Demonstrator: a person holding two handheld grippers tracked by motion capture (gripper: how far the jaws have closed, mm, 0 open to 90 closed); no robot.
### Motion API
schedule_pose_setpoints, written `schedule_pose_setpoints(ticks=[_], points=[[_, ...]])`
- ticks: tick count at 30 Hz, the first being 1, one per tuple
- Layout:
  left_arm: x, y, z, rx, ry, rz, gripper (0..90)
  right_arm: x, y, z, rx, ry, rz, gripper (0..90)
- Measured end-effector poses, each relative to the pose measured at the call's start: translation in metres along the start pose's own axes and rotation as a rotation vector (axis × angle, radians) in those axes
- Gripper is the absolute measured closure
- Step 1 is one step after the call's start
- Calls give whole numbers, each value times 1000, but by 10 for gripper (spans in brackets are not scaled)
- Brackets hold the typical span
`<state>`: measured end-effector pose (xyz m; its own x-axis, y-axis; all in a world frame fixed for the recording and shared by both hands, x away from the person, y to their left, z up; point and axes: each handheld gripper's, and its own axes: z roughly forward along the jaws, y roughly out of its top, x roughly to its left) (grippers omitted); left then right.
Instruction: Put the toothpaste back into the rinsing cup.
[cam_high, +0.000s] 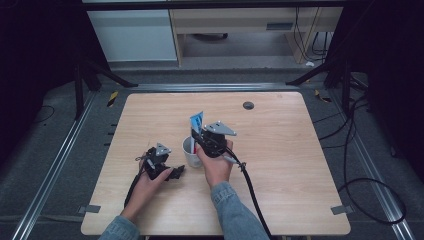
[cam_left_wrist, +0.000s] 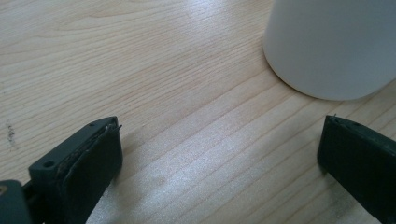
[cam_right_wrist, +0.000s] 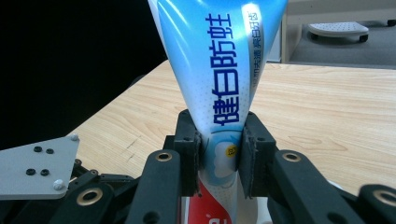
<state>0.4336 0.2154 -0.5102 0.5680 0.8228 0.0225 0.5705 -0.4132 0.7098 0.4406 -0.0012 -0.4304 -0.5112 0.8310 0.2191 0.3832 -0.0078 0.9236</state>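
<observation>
right gripper (cam_right_wrist: 219, 154) clamped on upright blue-white plastic toothpaste tube (cam_right_wrist: 219, 70), red lower end | left gripper (cam_left_wrist: 219, 154) wide open, empty, beside white cylindrical cup (cam_left_wrist: 336, 46)

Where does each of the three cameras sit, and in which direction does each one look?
High view: above the person's side, looking forward and down at the table; forearms, both hands.
Left gripper view: on the left gripper, low over the wood, facing the white cup; jaws wide apart.
Right gripper view: on the right gripper, clamping the toothpaste tube.
Shared: cup, tube.
</observation>
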Motion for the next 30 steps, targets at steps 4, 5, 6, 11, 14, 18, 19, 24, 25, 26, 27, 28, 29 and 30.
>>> schedule_pose_setpoints(ticks=[4,5,6,11,14,18,19,24,25,26,27,28,29,30], points=[[0,0,0,0,-1,0,0,-2,0,-1,3,1,6,716],[0,0,0,0,-1,0,0,-3,1,-1,2,3,6,716],[0,0,0,0,-1,-1,0,-3,1,-1,3,3,6,715],[0,0,0,1,-1,0,0,-4,1,-2,2,5,14,711],[0,0,0,1,-1,1,0,-6,1,-3,2,-2,12,707],[0,0,0,3,-1,2,0,-8,1,-3,0,-3,13,699],[0,0,0,2,-1,2,0,-8,2,-3,1,-3,12,698],[0,0,0,2,-1,2,0,-9,2,-4,1,-3,13,691],[0,0,0,2,-1,3,0,-9,2,-5,0,-3,13,690],[0,0,0,2,-1,3,0,-9,2,-5,0,-1,12,687],[0,0,0,2,-1,2,0,-9,2,-5,-1,-2,11,685],[0,0,0,2,-1,2,0,-9,2,-5,-1,-3,10,682],[0,0,0,2,-1,2,0,-9,2,-5,-1,-3,10,679],[0,0,0,2,-1,2,0,-9,2,-5,-2,-3,12,675]])
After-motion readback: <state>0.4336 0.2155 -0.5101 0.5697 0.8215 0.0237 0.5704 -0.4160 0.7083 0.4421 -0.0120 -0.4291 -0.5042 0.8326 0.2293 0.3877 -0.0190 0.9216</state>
